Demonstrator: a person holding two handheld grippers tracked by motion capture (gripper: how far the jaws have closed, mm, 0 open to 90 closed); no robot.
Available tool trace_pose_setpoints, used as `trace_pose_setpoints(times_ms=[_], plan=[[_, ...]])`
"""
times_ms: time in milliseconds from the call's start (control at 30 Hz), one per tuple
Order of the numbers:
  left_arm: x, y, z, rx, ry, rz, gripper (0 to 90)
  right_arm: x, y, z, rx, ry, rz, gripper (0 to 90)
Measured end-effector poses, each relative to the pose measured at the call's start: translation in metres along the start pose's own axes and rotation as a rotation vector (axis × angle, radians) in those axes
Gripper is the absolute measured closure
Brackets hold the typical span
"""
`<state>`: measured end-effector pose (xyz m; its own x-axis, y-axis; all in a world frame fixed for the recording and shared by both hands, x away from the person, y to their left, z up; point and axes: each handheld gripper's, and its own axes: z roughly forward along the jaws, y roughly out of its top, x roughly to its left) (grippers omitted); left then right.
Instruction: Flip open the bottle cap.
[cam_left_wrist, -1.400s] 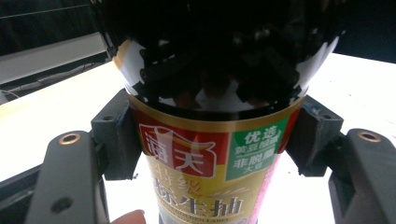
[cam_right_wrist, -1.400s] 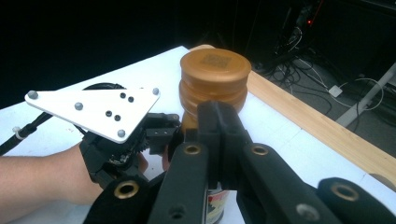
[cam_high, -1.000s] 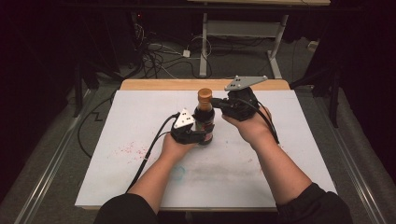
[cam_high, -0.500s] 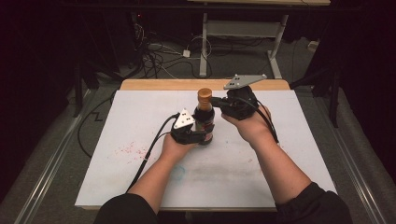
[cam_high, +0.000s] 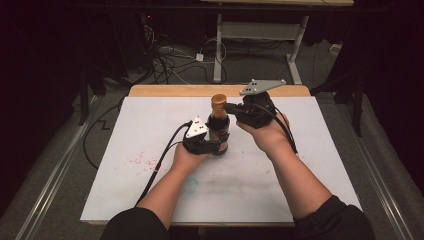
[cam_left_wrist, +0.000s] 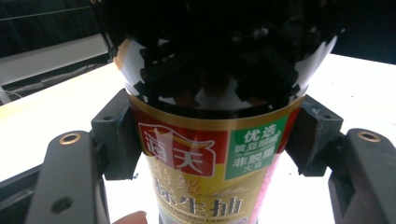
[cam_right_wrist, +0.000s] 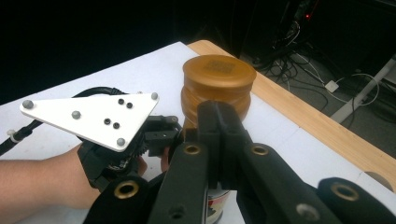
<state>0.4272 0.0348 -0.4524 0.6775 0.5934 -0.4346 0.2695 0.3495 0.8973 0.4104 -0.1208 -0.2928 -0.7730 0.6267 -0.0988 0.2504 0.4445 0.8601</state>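
Observation:
A dark soy sauce bottle (cam_high: 219, 131) with a brown cap (cam_high: 218, 101) stands upright on the white board (cam_high: 320, 150). My left gripper (cam_high: 215, 146) is shut on the bottle's labelled body; in the left gripper view its pads (cam_left_wrist: 116, 140) press on both sides of the red, green and gold label (cam_left_wrist: 210, 182). My right gripper (cam_high: 229, 107) comes in level from the right, shut with nothing between its jaws. In the right gripper view its tips (cam_right_wrist: 219, 112) lie against the lower side of the cap (cam_right_wrist: 218, 74), and the left gripper's grey plate (cam_right_wrist: 93, 119) shows beside it.
The white board covers a wooden table whose far edge (cam_high: 170, 90) shows. Faint red specks (cam_high: 136, 160) and a bluish smudge (cam_high: 191, 185) mark the board. Cables (cam_high: 170, 57) and a metal table frame (cam_high: 260, 32) lie on the floor beyond.

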Motion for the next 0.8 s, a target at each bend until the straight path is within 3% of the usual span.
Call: trace_pose_setpoints(times_ms=[800], plan=[[0.0002,0.0008,0.0000,0.004,0.005,-0.006,29.0,0.0004,-0.0014,0.0012,-0.046,0.000,0.016,90.0]])
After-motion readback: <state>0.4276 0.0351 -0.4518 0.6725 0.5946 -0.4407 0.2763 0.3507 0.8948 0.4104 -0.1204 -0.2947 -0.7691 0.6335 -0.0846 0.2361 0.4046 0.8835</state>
